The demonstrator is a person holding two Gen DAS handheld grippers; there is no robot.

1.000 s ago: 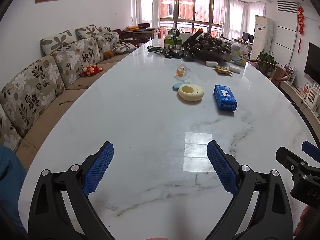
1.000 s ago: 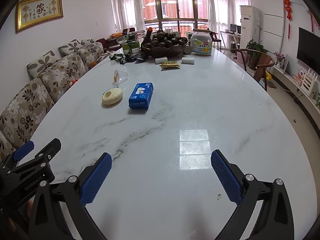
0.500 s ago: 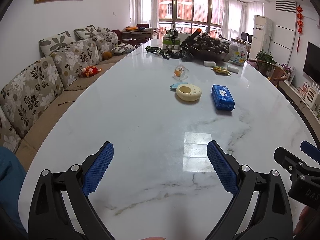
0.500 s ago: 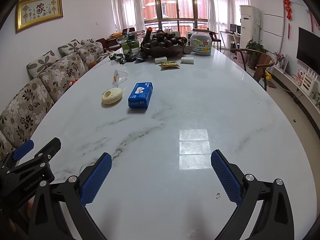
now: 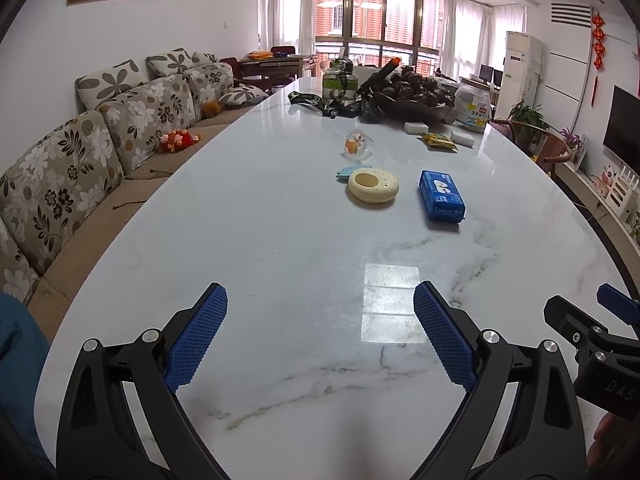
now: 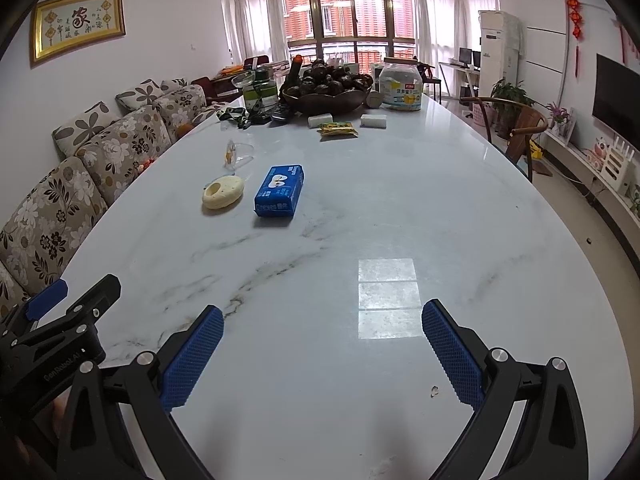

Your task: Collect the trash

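Note:
On the white marble table (image 5: 280,240) (image 6: 400,208) lie a blue tissue pack (image 5: 441,195) (image 6: 279,189), a cream round dish (image 5: 373,185) (image 6: 223,191), a clear plastic wrapper with an orange spot (image 5: 357,147) (image 6: 236,154) and a yellow-green snack packet (image 5: 439,140) (image 6: 337,127). My left gripper (image 5: 320,320) hovers open over the near end of the table, nothing between its blue pads. My right gripper (image 6: 322,338) is open and empty too, just to the right of the left one. All the items lie well ahead of both.
A dark bowl of chestnuts (image 5: 412,98) (image 6: 328,92), a green jar (image 5: 339,84), a white plastic tub (image 6: 400,86) and two white packets stand at the far end. A floral sofa (image 5: 80,168) runs along the left; a wooden chair (image 6: 516,128) is at the right.
Both grippers have drifted slightly; the table items sit a little lower and nearer in the left wrist view. Neither gripper has changed its opening.

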